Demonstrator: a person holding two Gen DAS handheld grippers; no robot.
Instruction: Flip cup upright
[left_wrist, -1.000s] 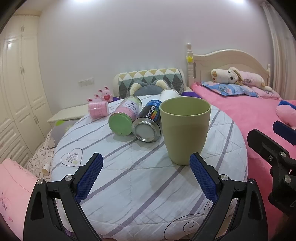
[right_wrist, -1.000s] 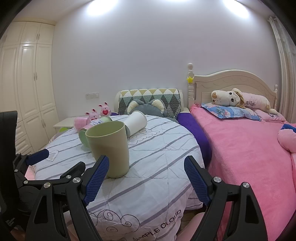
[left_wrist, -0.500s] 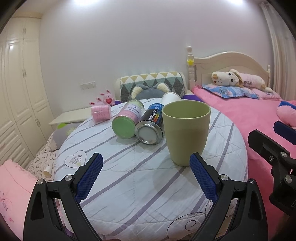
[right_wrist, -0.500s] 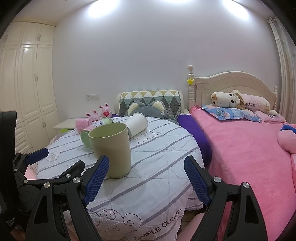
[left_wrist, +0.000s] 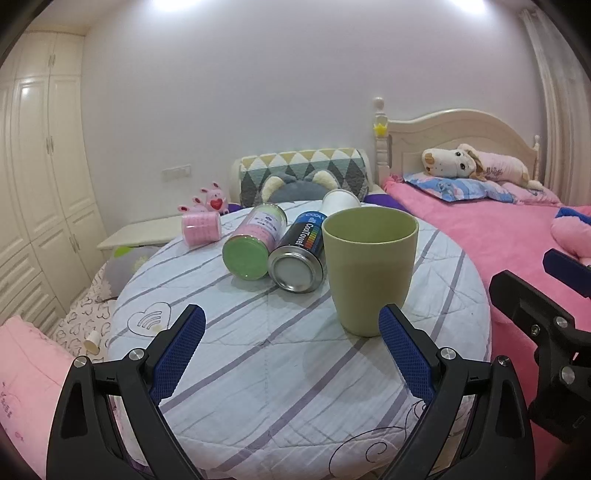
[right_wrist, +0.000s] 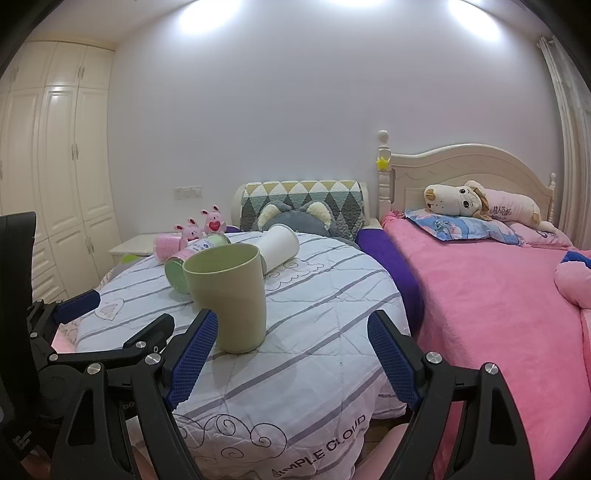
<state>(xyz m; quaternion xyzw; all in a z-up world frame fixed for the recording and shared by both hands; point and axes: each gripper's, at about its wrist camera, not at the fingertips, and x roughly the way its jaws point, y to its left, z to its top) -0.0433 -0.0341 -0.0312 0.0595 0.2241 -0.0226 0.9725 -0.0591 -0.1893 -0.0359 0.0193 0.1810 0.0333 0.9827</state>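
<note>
Cup (left_wrist: 370, 271) unchanged, upright; both grippers backed slightly.

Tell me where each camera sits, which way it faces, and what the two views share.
Left wrist: on the left hand-held gripper, facing the round table; the green cup stands upright ahead right, and the right hand-held gripper shows at the right edge.
Right wrist: on the right hand-held gripper, facing the table and pink bed; the left hand-held gripper shows lower left.
Shared: cup, lying cans, bed.
</note>
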